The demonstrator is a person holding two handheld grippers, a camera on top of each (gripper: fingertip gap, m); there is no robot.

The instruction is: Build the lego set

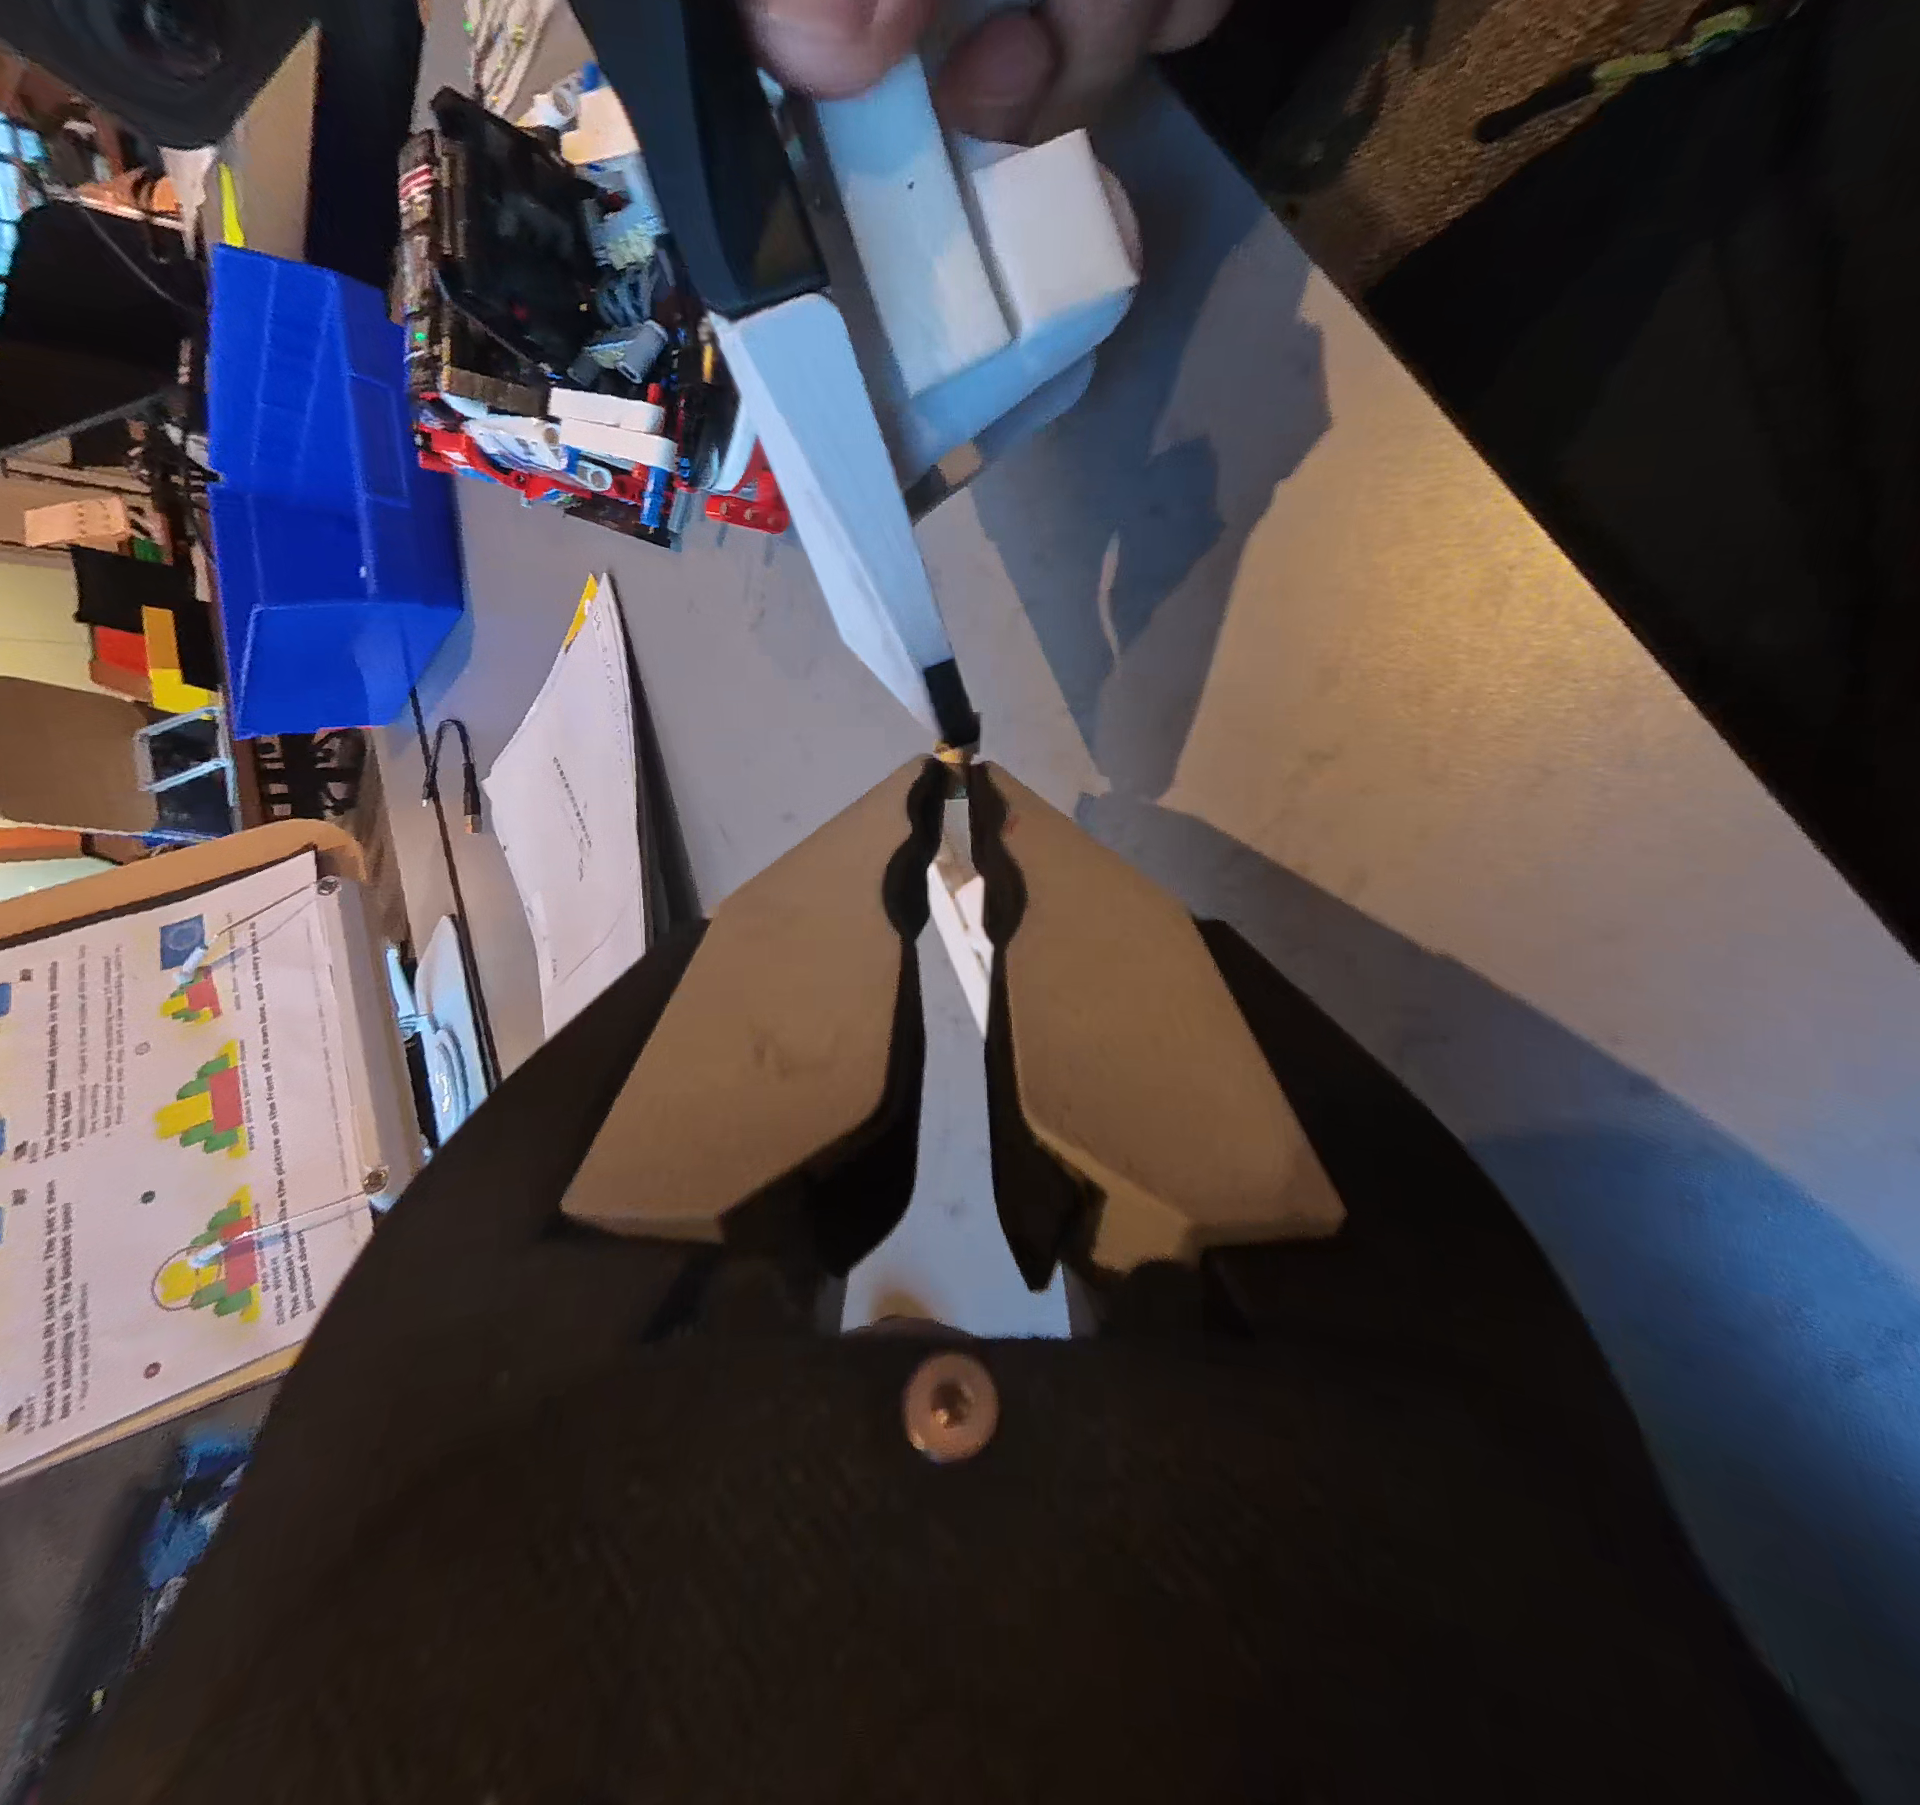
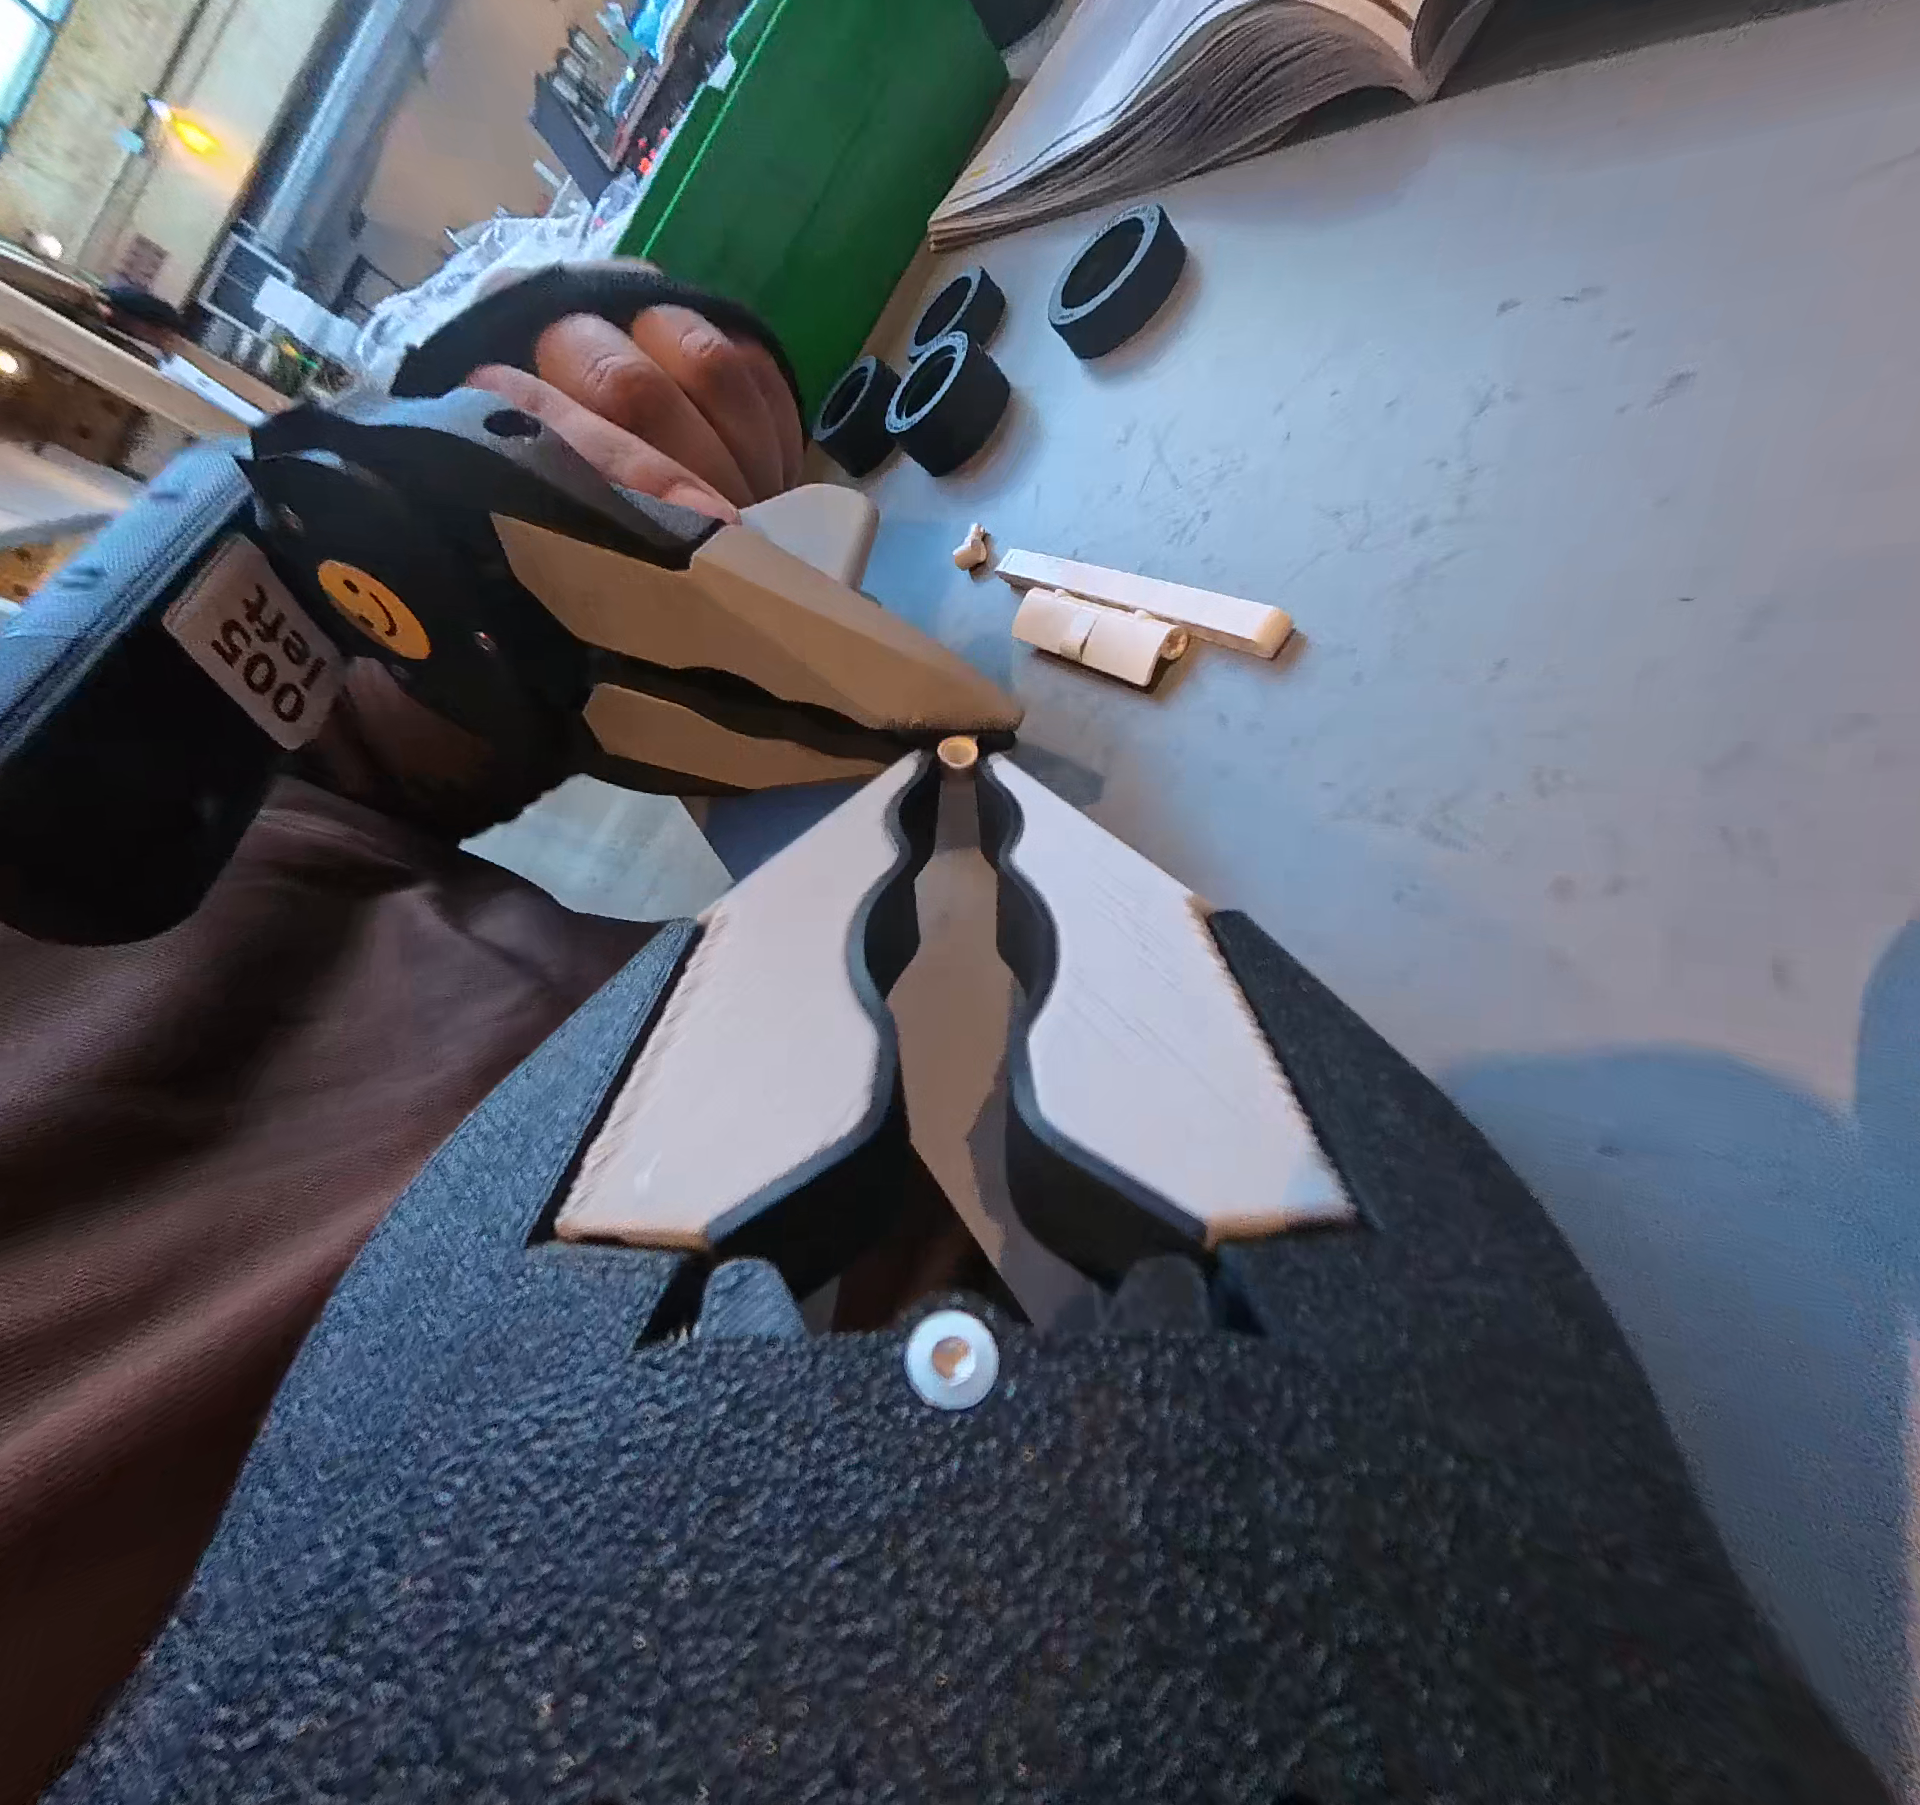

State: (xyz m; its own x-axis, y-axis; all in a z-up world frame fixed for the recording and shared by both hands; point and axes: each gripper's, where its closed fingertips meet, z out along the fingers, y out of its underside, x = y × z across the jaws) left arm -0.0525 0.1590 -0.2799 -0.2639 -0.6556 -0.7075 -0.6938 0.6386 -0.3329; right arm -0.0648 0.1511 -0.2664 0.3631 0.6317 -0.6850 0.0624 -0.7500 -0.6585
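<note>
Beige left gripper (image 1: 954, 768) in left wrist view: tips drawn together on a small tan piece (image 1: 953, 750), met from above by the right gripper (image 1: 951, 716). Part-built red, white and black model (image 1: 582, 384) well apart beside a blue bin (image 1: 322, 508).

Right wrist view: right gripper (image 2: 957, 768) pinching a small tan tube (image 2: 957, 754), left gripper (image 2: 997, 721) touching it. White beams (image 2: 1143, 617) and black tyres (image 2: 951, 405) on grey table (image 2: 1558, 612).

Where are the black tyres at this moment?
In the right wrist view, four black tyres lie on the grey table, upper middle, between the green bin and the open book.
</note>
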